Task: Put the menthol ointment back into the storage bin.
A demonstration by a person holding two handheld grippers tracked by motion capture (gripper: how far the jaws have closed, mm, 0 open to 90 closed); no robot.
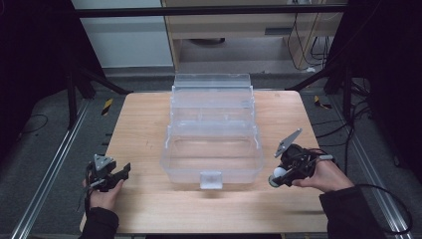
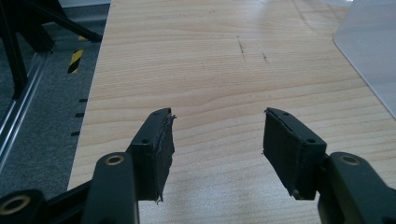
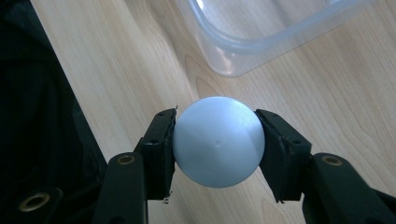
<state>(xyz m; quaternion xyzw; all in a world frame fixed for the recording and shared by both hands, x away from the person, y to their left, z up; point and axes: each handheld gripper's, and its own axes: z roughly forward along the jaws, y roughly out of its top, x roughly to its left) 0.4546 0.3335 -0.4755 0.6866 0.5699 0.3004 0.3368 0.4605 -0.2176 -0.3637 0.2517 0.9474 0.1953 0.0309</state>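
A clear plastic box (image 1: 212, 149) stands open in the middle of the wooden table (image 1: 144, 124), its lid tipped back toward the far edge. My right gripper (image 1: 276, 177) is to the right of the box, near its front corner, shut on a pale white ball (image 3: 218, 141) that sits squeezed between both pads. The box's rounded corner (image 3: 243, 51) lies just beyond the ball in the right gripper view. My left gripper (image 1: 122, 172) hovers over the table at the front left, open, with bare wood between its fingers (image 2: 156, 149).
The box has a small clear latch (image 1: 210, 179) on its front wall. Metal rails (image 1: 45, 174) run along the floor on both sides of the table. Black frame legs and cables stand at the far corners. A curved edge of the box (image 2: 369, 51) shows at the right of the left gripper view.
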